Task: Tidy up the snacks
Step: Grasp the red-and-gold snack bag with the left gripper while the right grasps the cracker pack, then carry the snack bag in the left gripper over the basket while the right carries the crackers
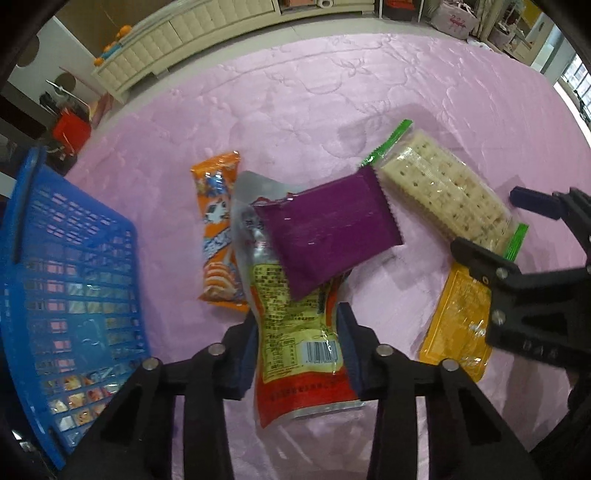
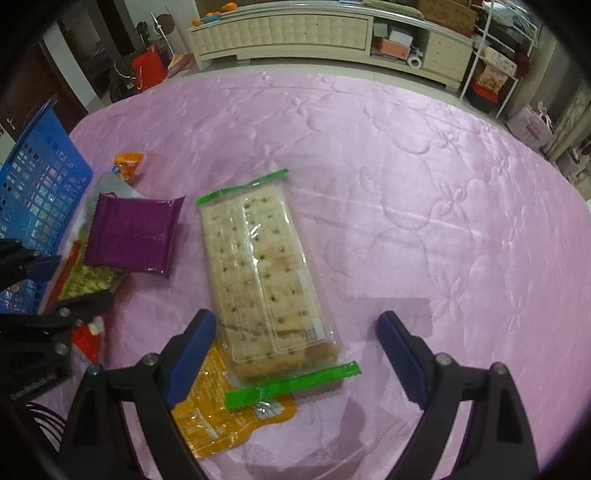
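My left gripper (image 1: 297, 350) is shut on a red and yellow snack pouch (image 1: 295, 332) lying on the pink cloth. A purple packet (image 1: 328, 236) rests on the pouch's far end, and an orange snack bar (image 1: 218, 229) lies to its left. My right gripper (image 2: 295, 354) is open above the near end of a clear cracker pack with green ends (image 2: 266, 277); the pack lies between its fingers. A yellow-orange packet (image 2: 221, 417) lies partly under the crackers. The cracker pack (image 1: 443, 192) and the yellow packet (image 1: 458, 325) also show in the left wrist view.
A blue plastic basket (image 1: 70, 295) with some snacks inside stands at the left; it also shows in the right wrist view (image 2: 40, 192). The pink quilted cloth (image 2: 443, 184) covers the surface. A cream cabinet (image 2: 295, 33) and shelves stand beyond it.
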Motion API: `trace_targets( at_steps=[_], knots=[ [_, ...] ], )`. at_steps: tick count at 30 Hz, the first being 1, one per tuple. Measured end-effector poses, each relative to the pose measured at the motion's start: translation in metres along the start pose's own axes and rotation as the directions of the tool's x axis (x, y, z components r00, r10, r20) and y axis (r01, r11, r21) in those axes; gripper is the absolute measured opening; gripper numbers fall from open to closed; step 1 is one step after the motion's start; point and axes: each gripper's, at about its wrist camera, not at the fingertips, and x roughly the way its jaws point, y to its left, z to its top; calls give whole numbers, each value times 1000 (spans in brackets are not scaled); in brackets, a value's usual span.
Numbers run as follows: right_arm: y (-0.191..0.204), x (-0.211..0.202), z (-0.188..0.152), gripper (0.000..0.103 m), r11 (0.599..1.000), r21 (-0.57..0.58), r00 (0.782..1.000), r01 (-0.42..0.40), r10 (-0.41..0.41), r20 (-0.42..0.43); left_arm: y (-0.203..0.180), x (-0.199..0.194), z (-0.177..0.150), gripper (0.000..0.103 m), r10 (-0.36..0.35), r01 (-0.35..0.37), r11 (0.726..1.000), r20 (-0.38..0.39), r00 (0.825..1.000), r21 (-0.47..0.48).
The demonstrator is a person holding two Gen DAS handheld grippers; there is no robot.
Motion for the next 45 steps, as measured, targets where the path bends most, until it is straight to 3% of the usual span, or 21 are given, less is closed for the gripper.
trace_targets(
  at_steps=[3, 5, 6, 8, 18, 22, 25, 31, 38, 45],
  knots=[
    [3, 2, -2, 89, 1000, -15, 1000, 4, -4, 9, 2, -13, -7, 30, 15, -15, 1000, 33, 999, 6],
    [7, 1, -2, 77, 1000, -30, 1000, 3, -2, 25, 3, -21, -11, 29, 19, -19, 1000, 66, 998, -4],
    [10, 0, -3, 65, 999, -36, 1000, -1, 2, 31, 4, -24, -14, 29, 15, -14, 1000, 77, 997, -15],
    [16, -4, -5, 63, 999, -44, 999, 1, 1, 40, 8, -24, -23, 28, 14, -12, 1000, 91, 996, -25],
    [41, -26, -16, 60, 996, -80, 993, 39, -30, 113, 36, -51, -54, 28, 8, 2, 999, 183, 983, -53],
    [48, -50, -26, 60, 998, -63, 988, 3, 7, 156, 44, -66, -72, 28, -31, 45, 997, 202, 979, -63],
    [55, -59, -35, 60, 998, -58, 988, -16, 24, 152, 49, -59, -76, 28, -50, 64, 996, 207, 977, -59],
    [65, -73, -47, 60, 997, -73, 991, 28, -19, 131, 61, -72, -85, 28, -72, 89, 994, 237, 969, -63],
    [73, -115, -53, 60, 997, -77, 985, 31, -18, 171, 80, -106, -107, 28, -105, 132, 989, 299, 948, -71],
    [98, -165, -45, 60, 990, -121, 973, 68, -40, 227, 105, -151, -124, 28, -153, 188, 981, 383, 911, -55]
  ],
)
